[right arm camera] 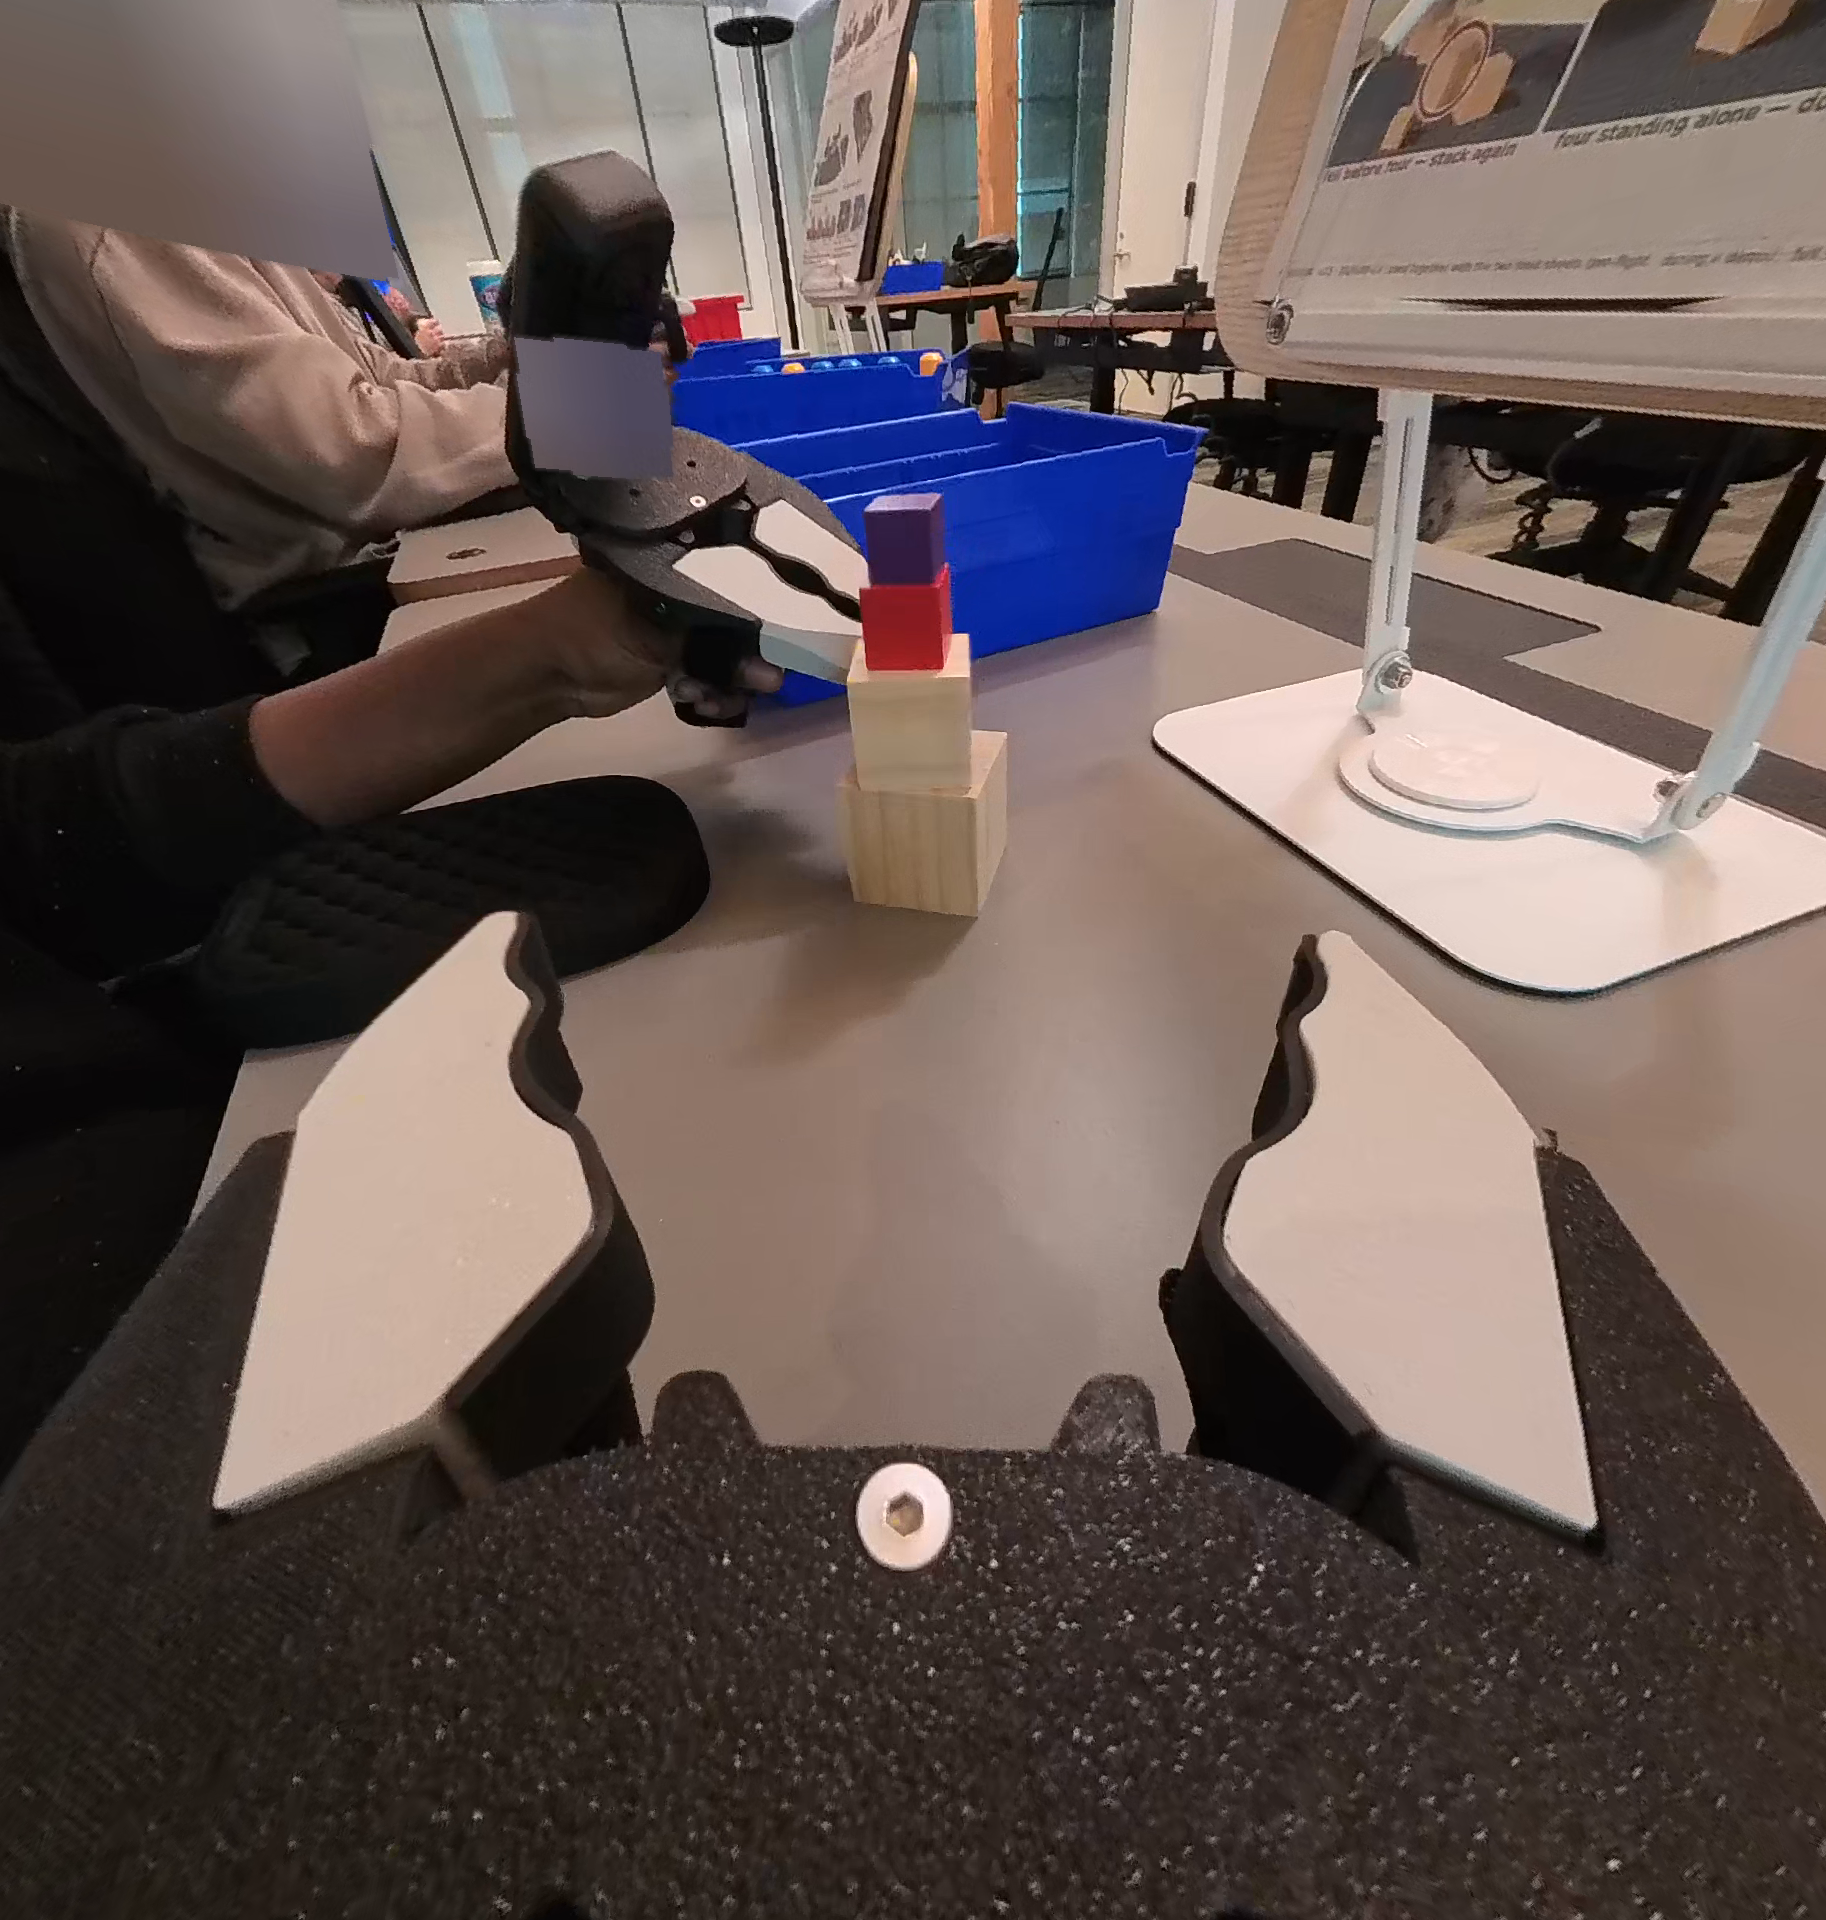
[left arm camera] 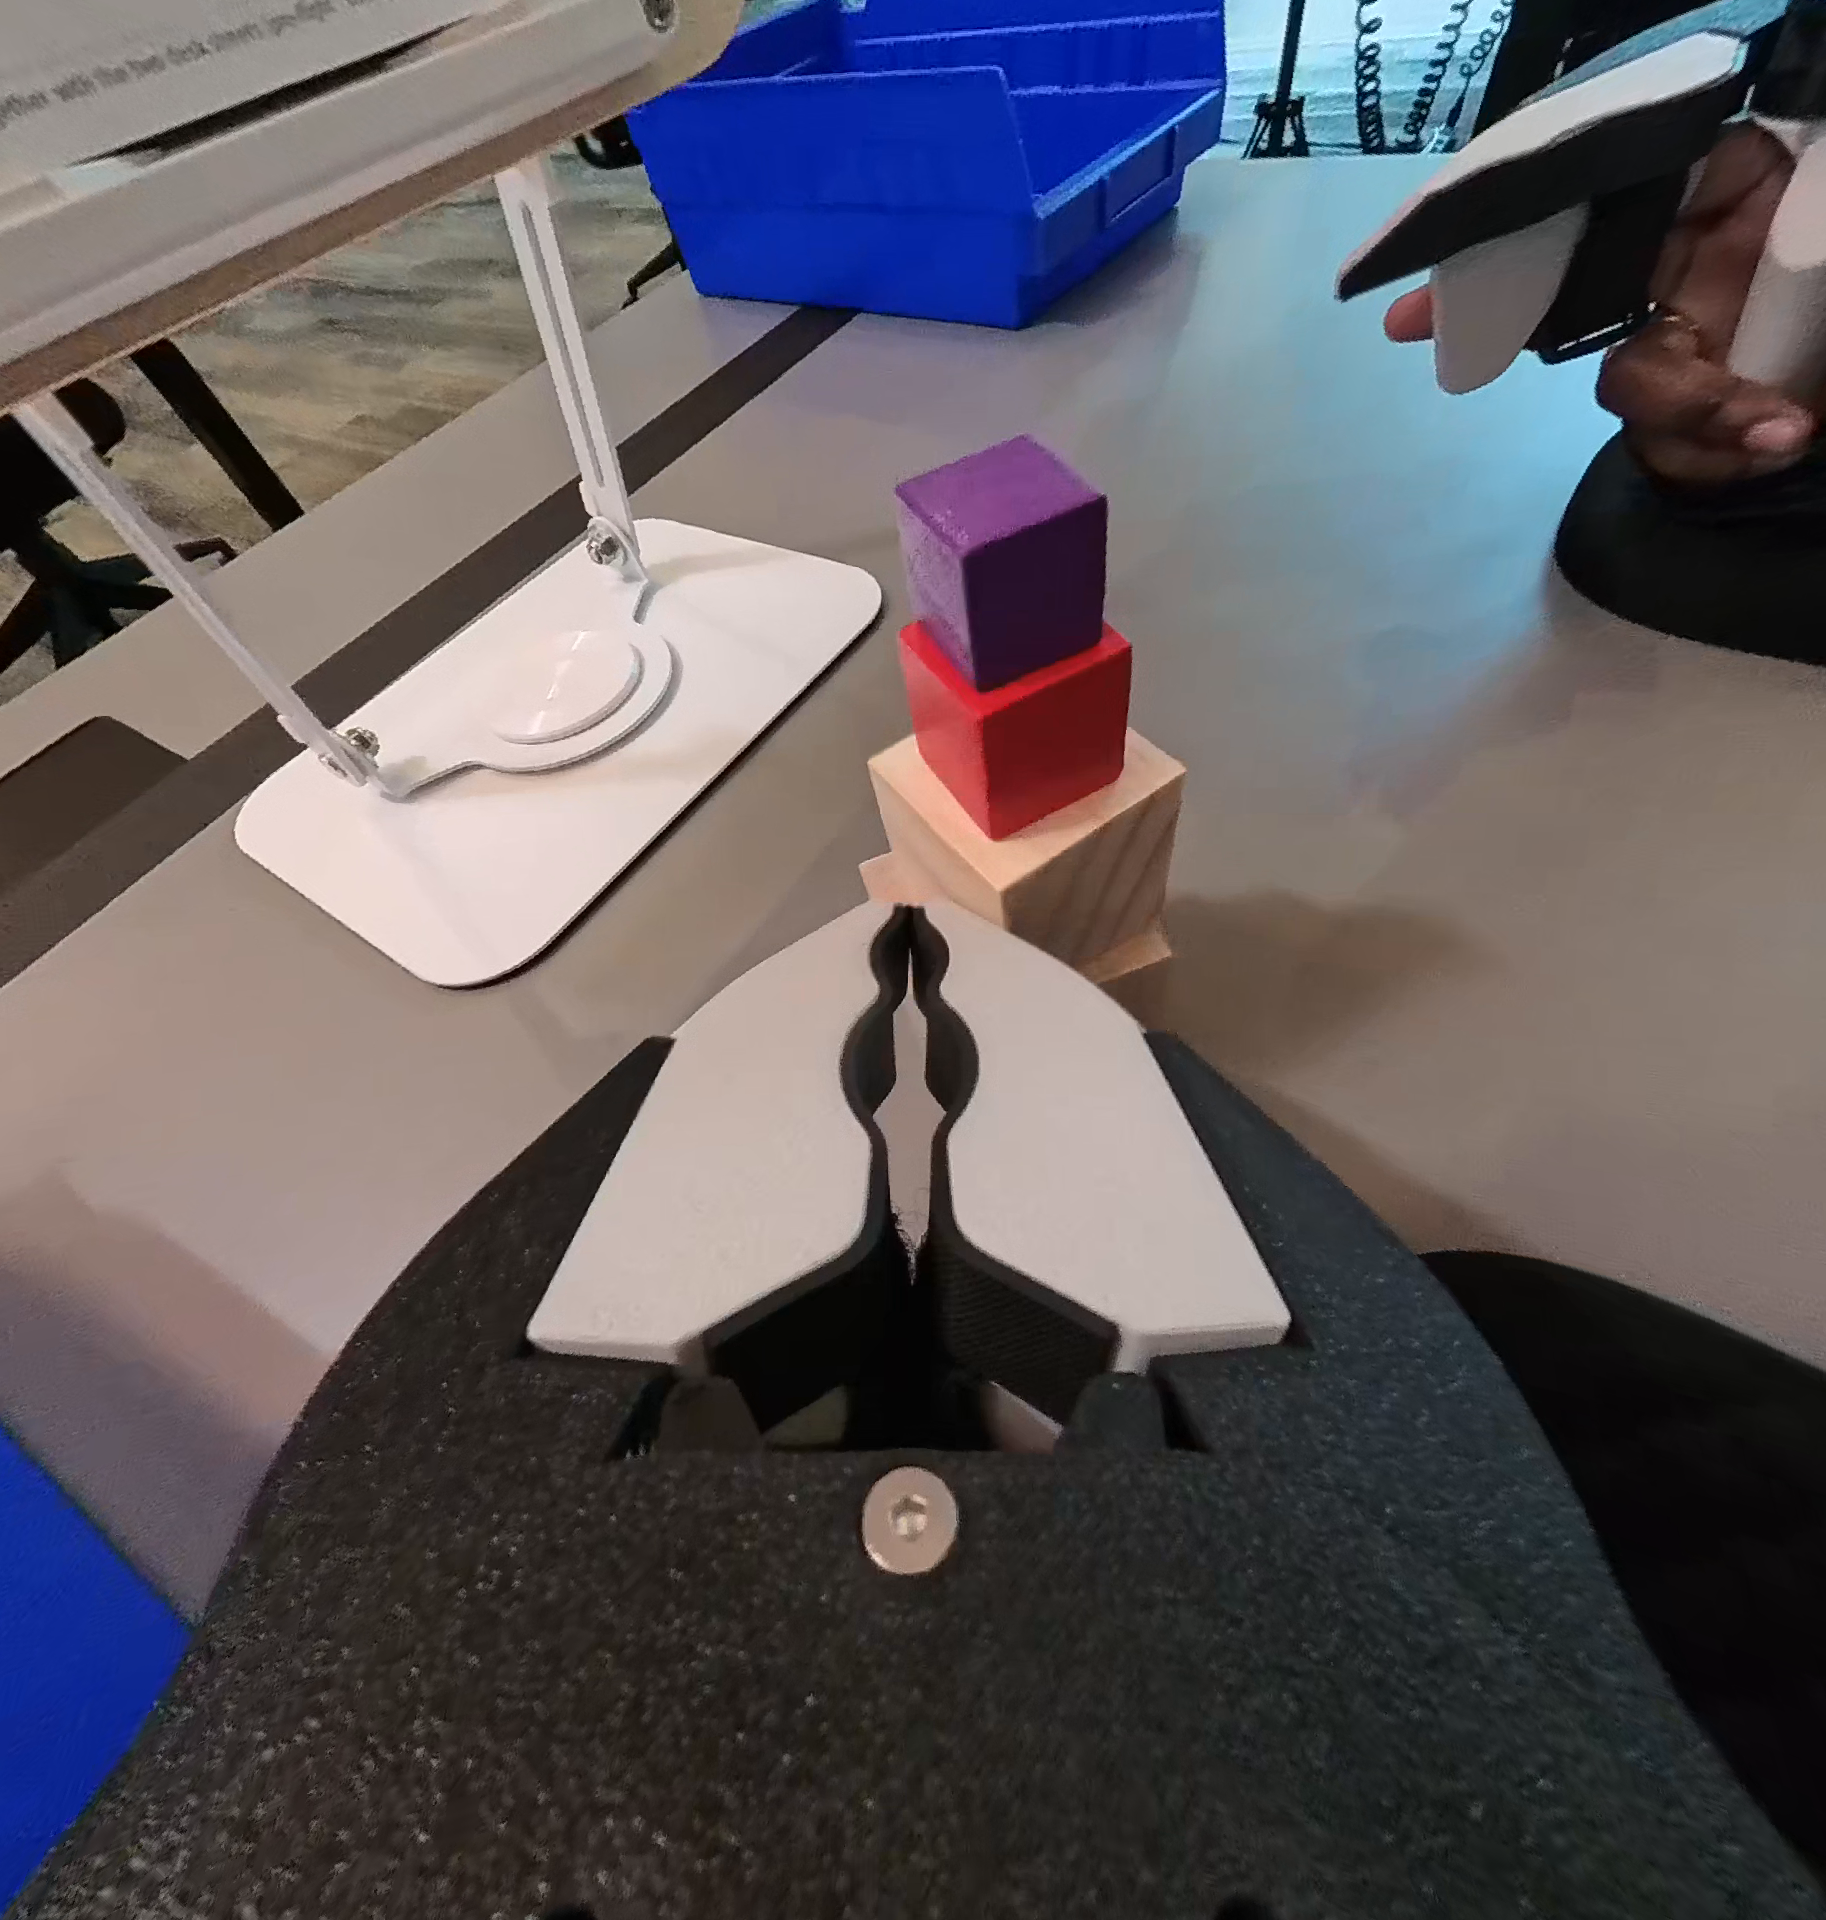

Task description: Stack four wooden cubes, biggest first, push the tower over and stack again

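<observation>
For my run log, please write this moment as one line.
left gripper: shut, empty | right gripper: open, empty | block stack: four high, standing

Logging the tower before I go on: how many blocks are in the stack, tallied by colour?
Purple block: 1
Red block: 1
Plain wood blocks: 2, the upper and the lower
Total: 4
</observation>
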The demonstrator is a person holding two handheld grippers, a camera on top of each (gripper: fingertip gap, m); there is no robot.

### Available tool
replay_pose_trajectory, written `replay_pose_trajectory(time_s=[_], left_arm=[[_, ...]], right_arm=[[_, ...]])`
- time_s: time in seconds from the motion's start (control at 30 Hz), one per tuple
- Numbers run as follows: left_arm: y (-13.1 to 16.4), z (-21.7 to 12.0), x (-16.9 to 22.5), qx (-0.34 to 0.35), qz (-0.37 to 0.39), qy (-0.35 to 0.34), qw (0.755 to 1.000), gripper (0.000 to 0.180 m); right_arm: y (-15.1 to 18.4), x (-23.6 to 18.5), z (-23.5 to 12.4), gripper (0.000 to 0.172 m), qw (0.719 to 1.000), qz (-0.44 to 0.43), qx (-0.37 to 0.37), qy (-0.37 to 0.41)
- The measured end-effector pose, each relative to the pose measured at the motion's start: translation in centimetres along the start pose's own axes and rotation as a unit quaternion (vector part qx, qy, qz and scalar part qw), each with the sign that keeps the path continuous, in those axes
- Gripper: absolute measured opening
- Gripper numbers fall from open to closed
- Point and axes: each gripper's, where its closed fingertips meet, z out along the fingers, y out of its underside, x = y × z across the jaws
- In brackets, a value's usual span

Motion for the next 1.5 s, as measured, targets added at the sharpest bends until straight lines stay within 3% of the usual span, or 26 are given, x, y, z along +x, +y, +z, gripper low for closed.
replay_pose_trajectory(time_s=[1.23, 1.5], left_arm=[[-0.8, 0.7, 1.7, -0.006, 0.013, 0.017, 1.000, 0.000], [-1.6, -0.2, 1.1, 0.031, -0.001, 0.006, 1.000, 0.000]], right_arm=[[0.2, 0.2, 0.1, 0.124, 1.000, 0.001, -0.008, 0.005], [0.2, 0.2, 0.1, 0.124, 1.000, 0.000, -0.008, 0.005]])
